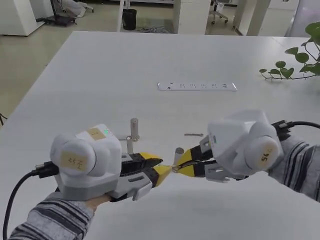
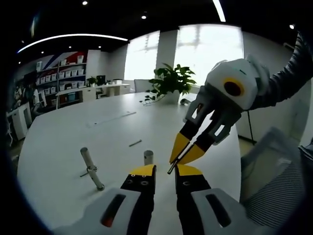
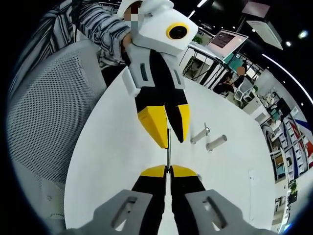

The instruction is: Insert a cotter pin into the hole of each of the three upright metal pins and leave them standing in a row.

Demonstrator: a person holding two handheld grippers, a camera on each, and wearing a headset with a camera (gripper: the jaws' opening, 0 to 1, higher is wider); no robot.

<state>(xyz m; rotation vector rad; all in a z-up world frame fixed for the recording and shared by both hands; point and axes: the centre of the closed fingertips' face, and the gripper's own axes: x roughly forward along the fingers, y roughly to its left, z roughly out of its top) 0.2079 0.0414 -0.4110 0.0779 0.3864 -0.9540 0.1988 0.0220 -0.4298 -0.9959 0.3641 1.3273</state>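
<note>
Nearest: right gripper (image 1: 182, 166) clenched on a cotter pin (image 3: 167, 146), held by one end. The pin's long axis runs straight out along the right jaws toward the left gripper (image 1: 162, 167), tip to tip, roughly level above the table (image 1: 100, 75). Left jaws are parted a little, with the pin's free end sitting in the gap. It is not pinched, as far as the left gripper view shows.

Just behind the tips: short metal pin (image 1: 178, 153), upright, no cotter seen in it. Its hole is too small to make out. It lies beyond the held pin, nearer the right gripper. Judgement: the cotter's axis runs across the way to this post, so it needs swinging round to point at it. The right hand is placed to carry it.

Farther left: second metal pin (image 1: 130, 146), upright, with something looped across near its top, likely a cotter already through. Third metal pin (image 1: 134, 126) stands just behind it.

Beyond: loose cotter pin (image 1: 193, 134) flat on the table. Then power strip (image 1: 196, 86). Plant (image 1: 295, 65) at the far right.
</note>
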